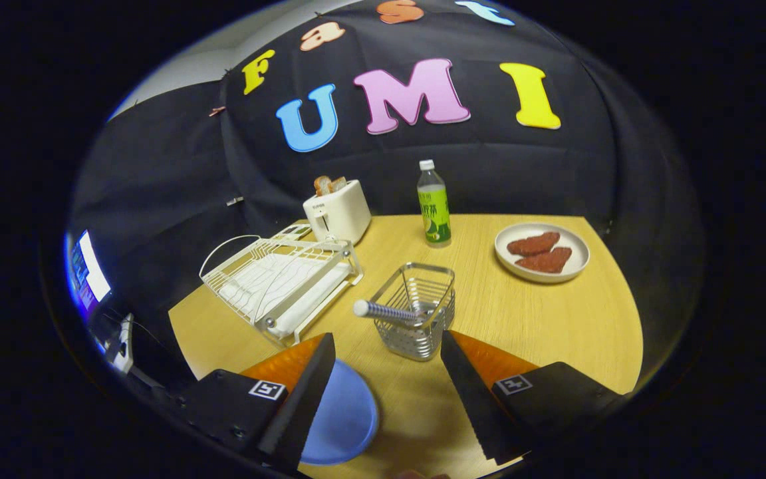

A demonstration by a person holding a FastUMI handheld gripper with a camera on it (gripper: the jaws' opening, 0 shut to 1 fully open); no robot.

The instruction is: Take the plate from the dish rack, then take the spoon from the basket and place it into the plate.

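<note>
A blue plate (346, 416) lies flat on the wooden table, just inside my left finger and partly hidden by it. The wire basket (417, 309) stands just ahead of my fingers, and the spoon (383, 311) leans out of it with its ribbed handle pointing toward the rack. The white dish rack (283, 279) sits ahead to the left with nothing standing in it. My gripper (388, 346) hovers above the table, open, with nothing between its fingers.
A white toaster (338, 211) with bread in it stands behind the rack. A green-labelled bottle (434, 206) is beyond the basket. A white plate (542, 253) with two brown pieces of food lies far right. A lit screen (87, 269) is off the table's left edge.
</note>
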